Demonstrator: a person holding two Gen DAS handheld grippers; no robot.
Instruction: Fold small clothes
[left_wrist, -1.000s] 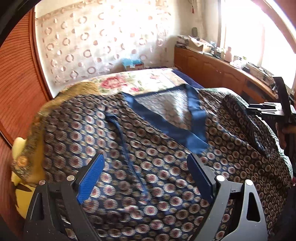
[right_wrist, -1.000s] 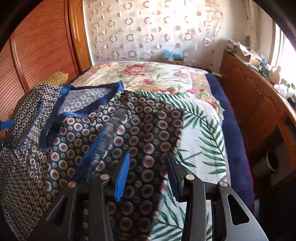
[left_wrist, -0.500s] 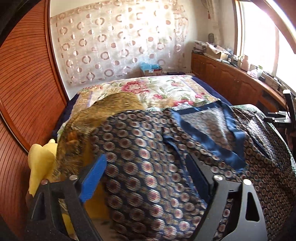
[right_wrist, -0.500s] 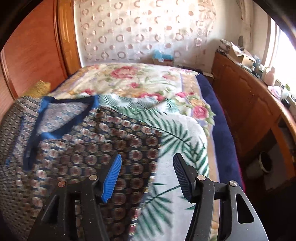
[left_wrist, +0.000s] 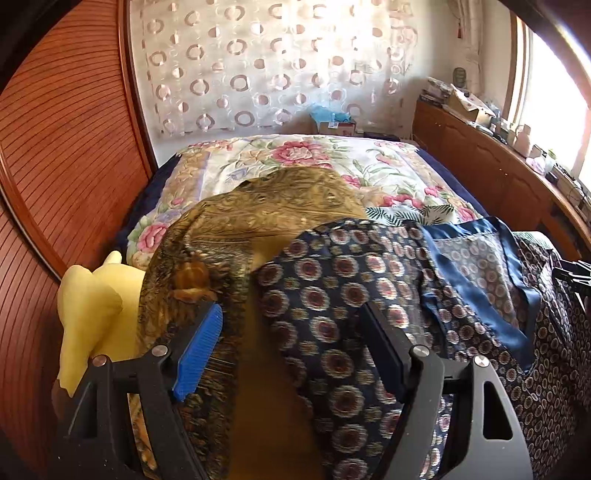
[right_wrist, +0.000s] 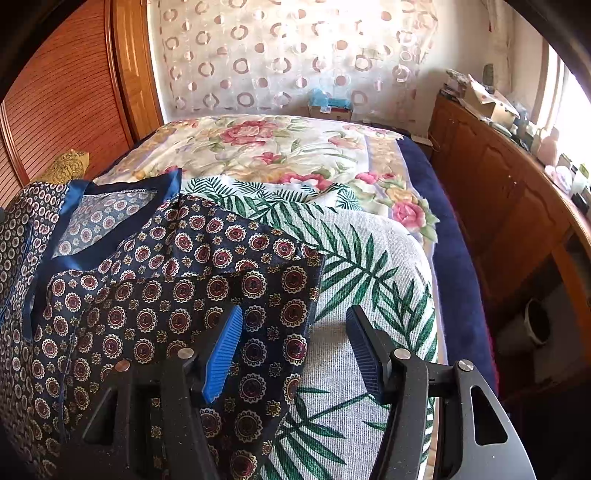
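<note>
A navy garment (left_wrist: 343, 317) with round medallion print and a plain blue neck band (left_wrist: 480, 314) lies spread on the bed. My left gripper (left_wrist: 291, 347) is open and empty over its left edge, where it overlaps a gold-brown patterned cushion (left_wrist: 266, 210). In the right wrist view the garment (right_wrist: 177, 295) lies at the left with its neck band (right_wrist: 74, 206) behind. My right gripper (right_wrist: 295, 350) is open and empty over the garment's right edge, on a white palm-leaf cloth (right_wrist: 365, 280).
A yellow soft toy (left_wrist: 92, 310) lies at the left by the wooden headboard (left_wrist: 59, 155). A floral bedspread (right_wrist: 280, 147) covers the far bed. A wooden cabinet (right_wrist: 509, 206) with clutter runs along the right under the window.
Both grippers have let go and swung outward: the left view moved left to the garment's left edge and the cushion, the right view moved right to the garment's right edge. The right jaws opened wider.
</note>
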